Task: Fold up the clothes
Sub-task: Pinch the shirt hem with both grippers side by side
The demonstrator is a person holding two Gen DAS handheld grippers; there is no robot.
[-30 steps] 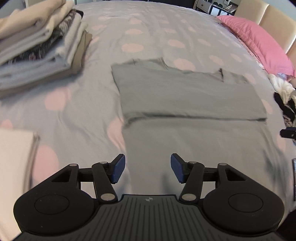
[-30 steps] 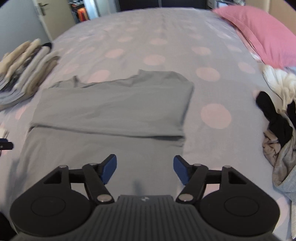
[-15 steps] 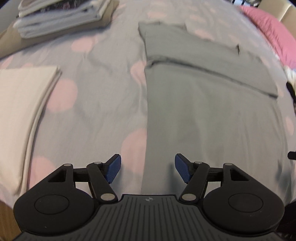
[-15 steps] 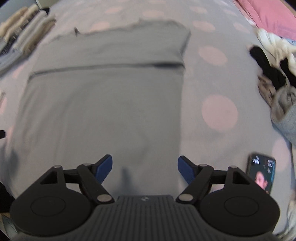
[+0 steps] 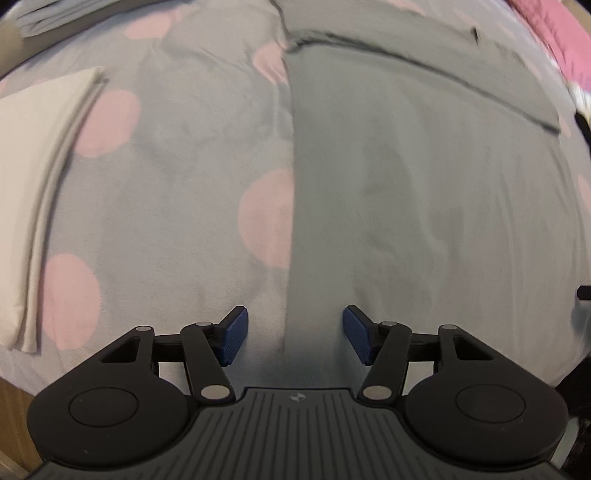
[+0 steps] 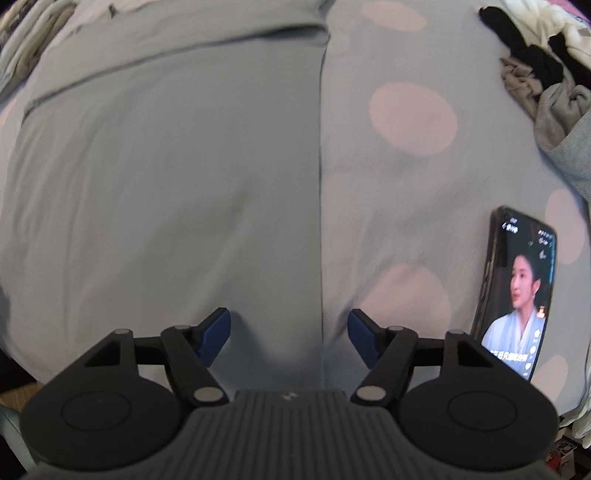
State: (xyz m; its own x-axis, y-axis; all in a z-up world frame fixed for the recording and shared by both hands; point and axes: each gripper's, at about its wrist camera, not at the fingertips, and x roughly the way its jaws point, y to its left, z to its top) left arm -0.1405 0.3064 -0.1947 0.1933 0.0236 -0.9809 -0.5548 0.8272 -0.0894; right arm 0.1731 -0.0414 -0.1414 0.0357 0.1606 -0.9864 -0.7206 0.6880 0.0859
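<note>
A grey T-shirt [image 5: 424, 177] lies flat on the pink-dotted bed, its top part folded down across the far end. It also shows in the right wrist view [image 6: 166, 177]. My left gripper [image 5: 291, 334] is open and empty, low over the shirt's near left edge, which runs between its blue pads. My right gripper [image 6: 290, 334] is open and empty, low over the shirt's near right edge.
A folded cream garment [image 5: 33, 192] lies at the left. A stack of folded clothes [image 5: 55, 14] sits at the far left. A phone [image 6: 517, 295] with a lit screen lies right of the shirt. A pile of loose clothes [image 6: 546, 74] lies at the far right.
Both grippers have come back toward the near end of the shirt and dropped low over its near corners. Both stay open.
</note>
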